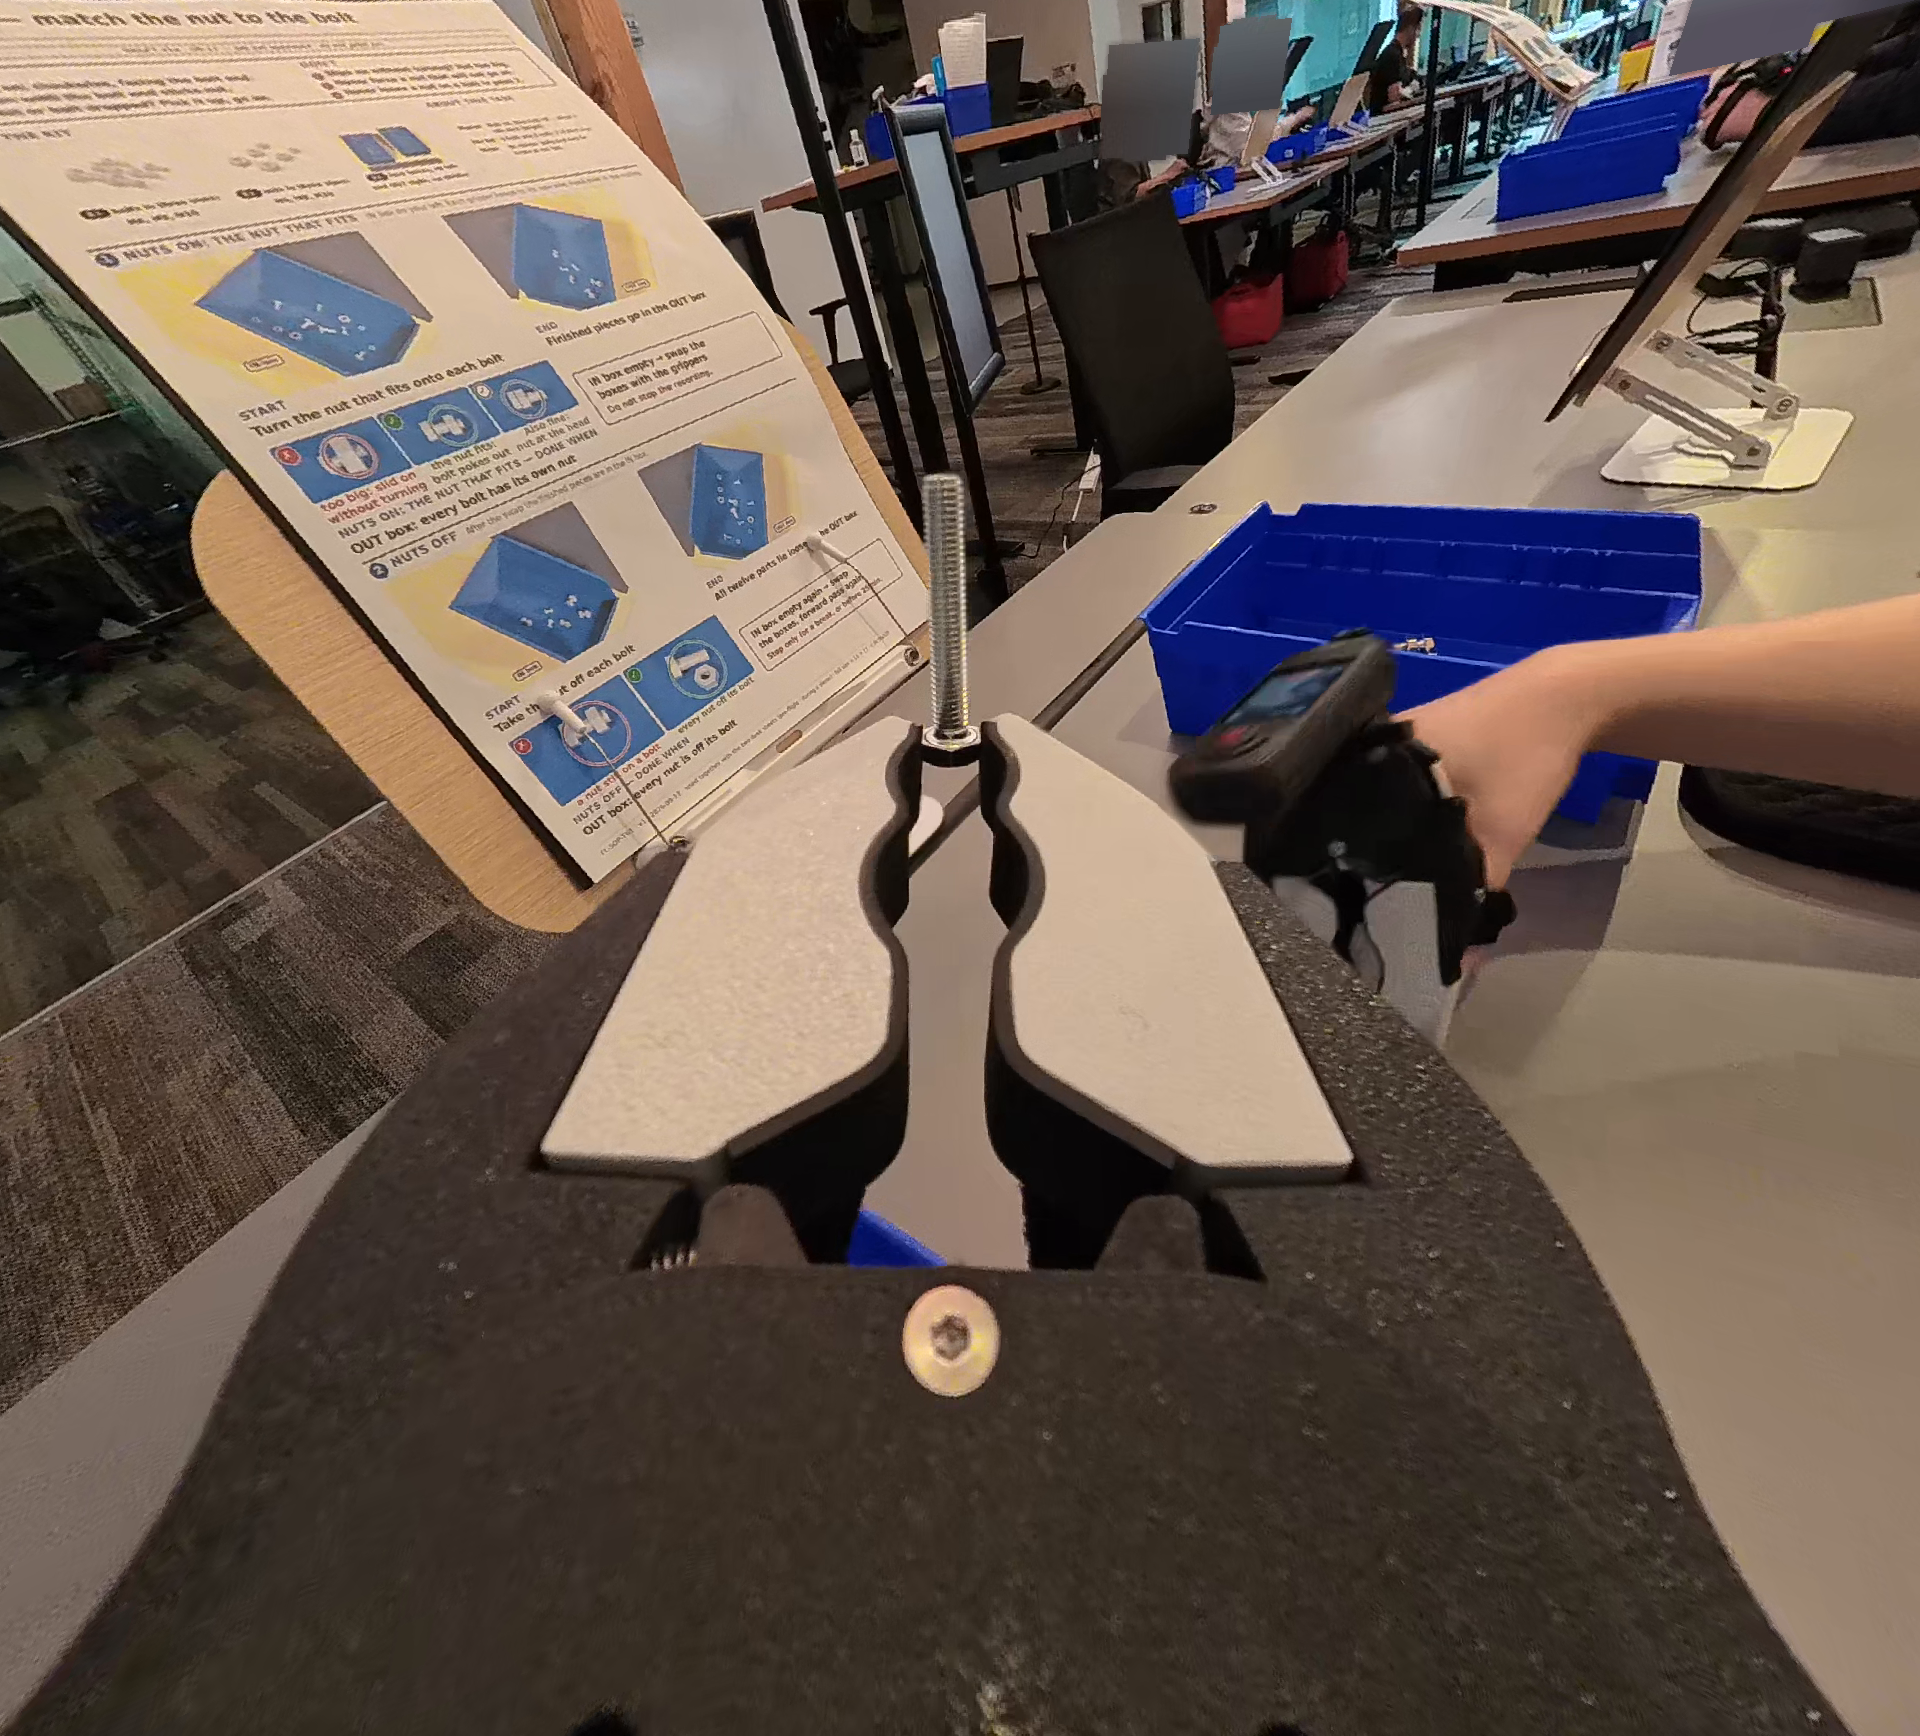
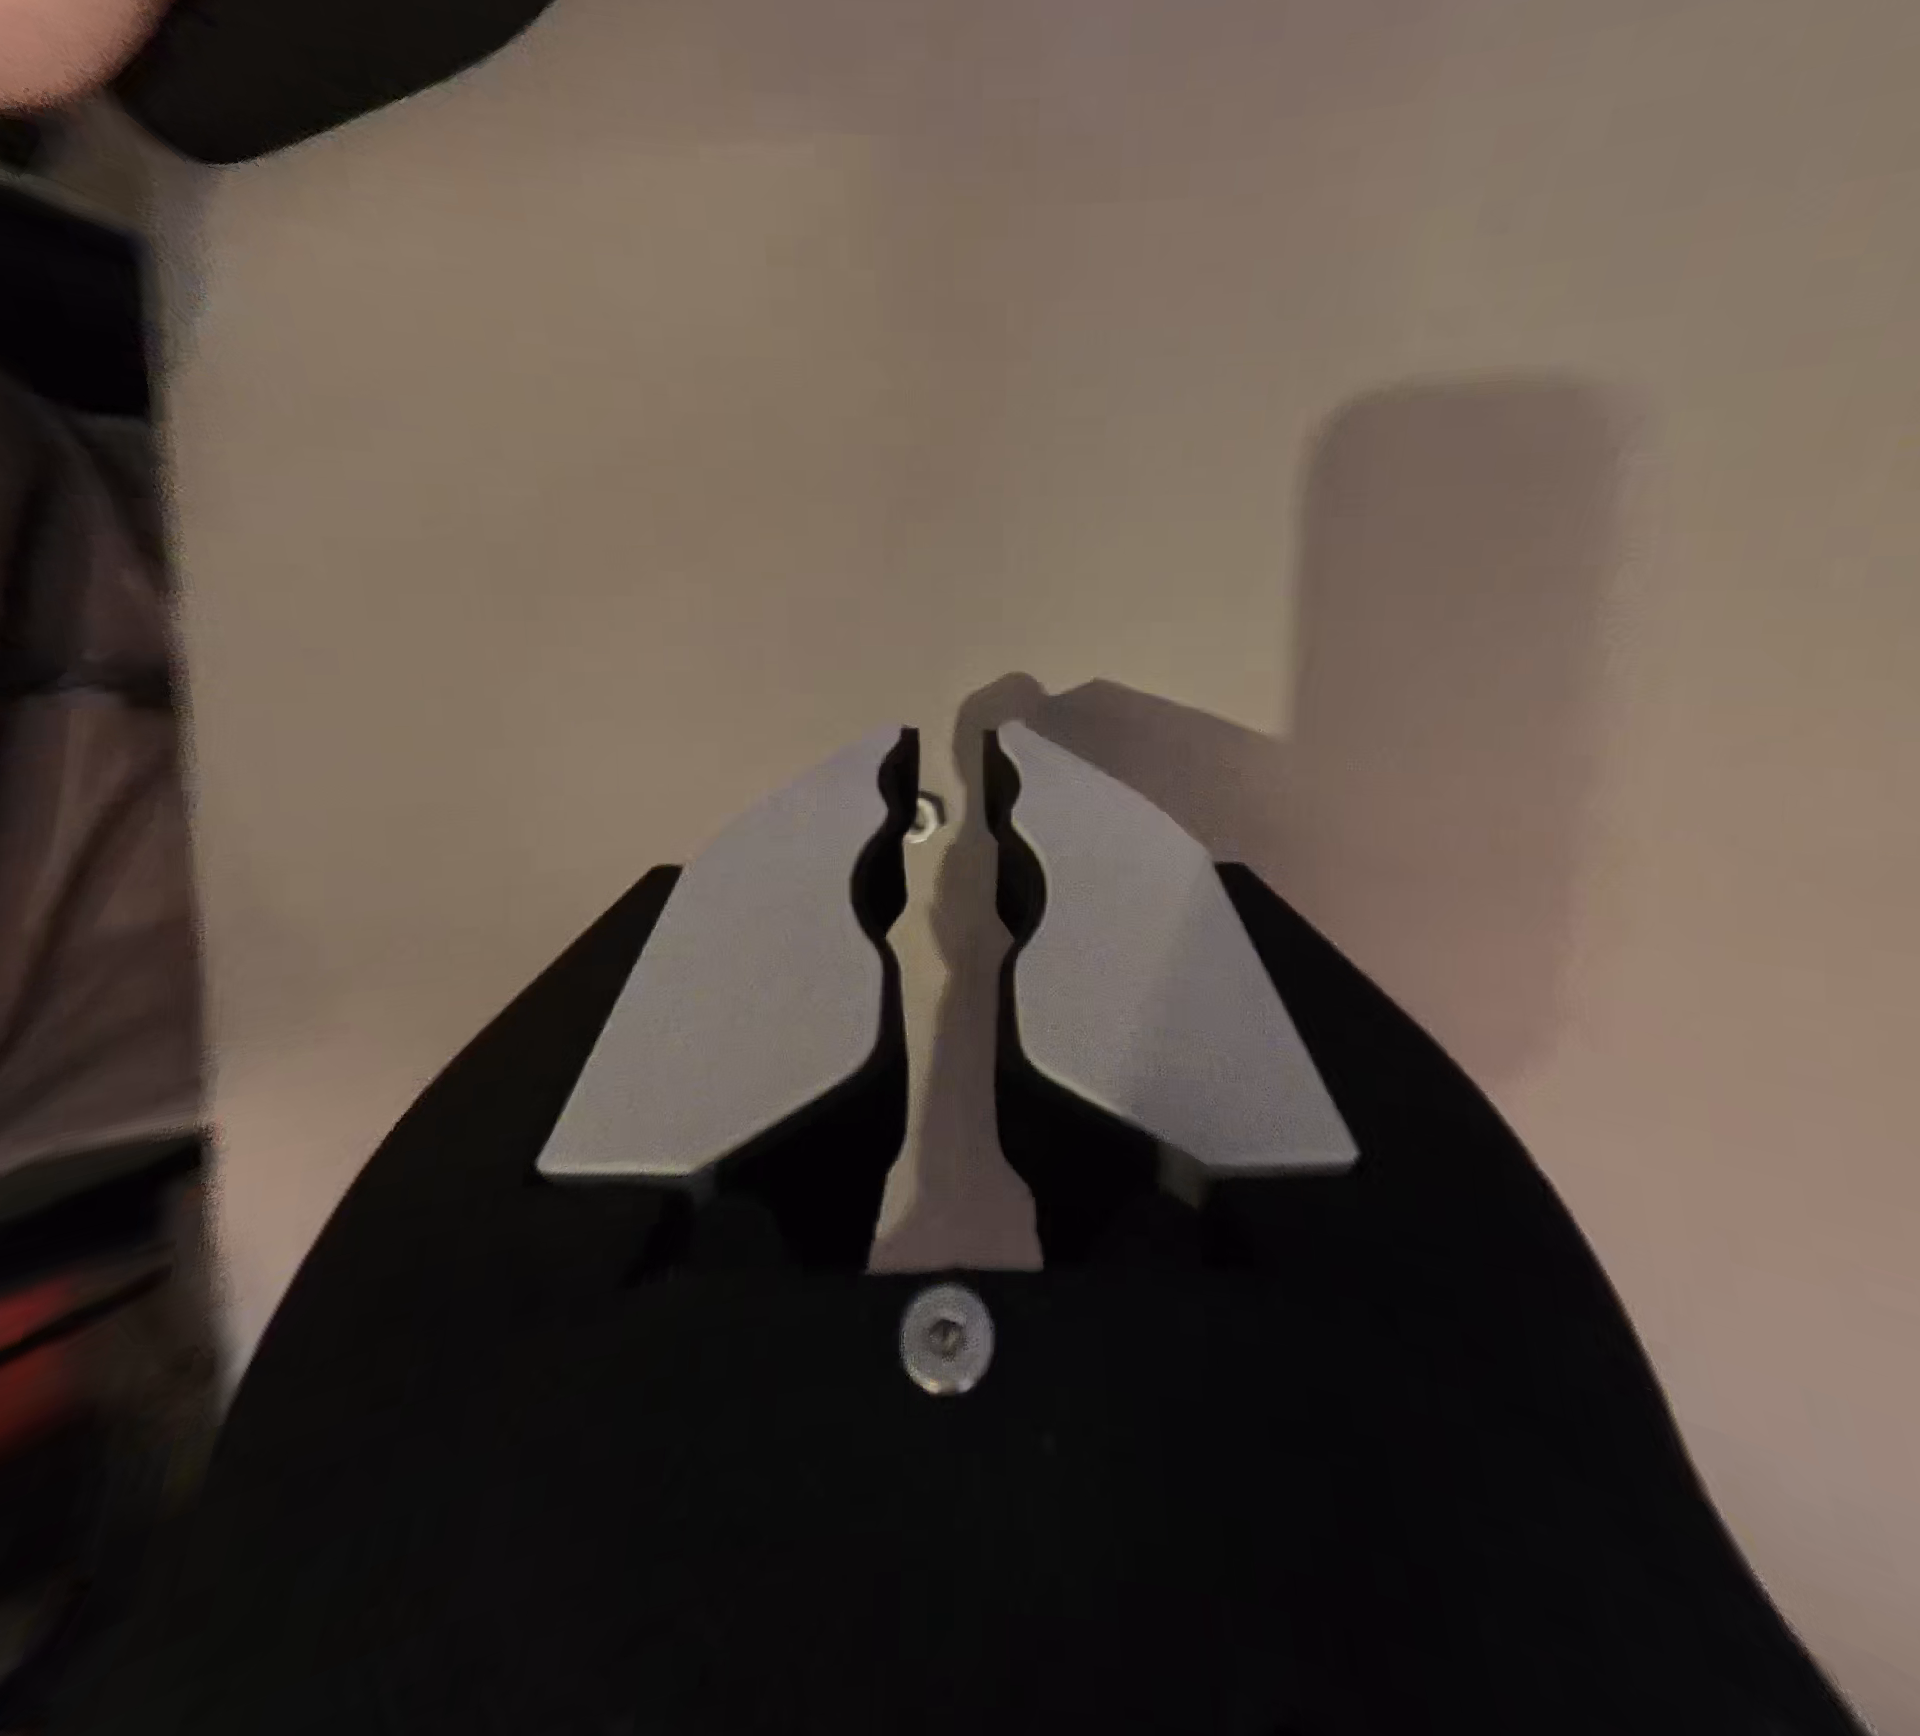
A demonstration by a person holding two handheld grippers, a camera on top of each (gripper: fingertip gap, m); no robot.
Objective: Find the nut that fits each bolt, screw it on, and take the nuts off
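My left gripper [image 1: 953,736] is shut on the head of a long silver bolt [image 1: 943,585], which stands upright above the fingertips. My right gripper [image 2: 951,741] points down at the grey table [image 2: 1039,336], its jaws a narrow gap apart. A small silver nut [image 2: 921,822] shows in that gap against the left finger. I cannot tell whether it is gripped or lies on the table. In the left wrist view the right gripper's black body [image 1: 1320,782], held by a hand, hangs in front of a blue bin [image 1: 1455,585].
A printed instruction board [image 1: 416,398] leans at the left. A small metal part [image 1: 1415,644] lies in the blue bin. A tablet stand [image 1: 1714,408] is at the far right. A second blue bin's edge [image 1: 894,1239] shows under my left gripper. The table edge drops to carpet at the left.
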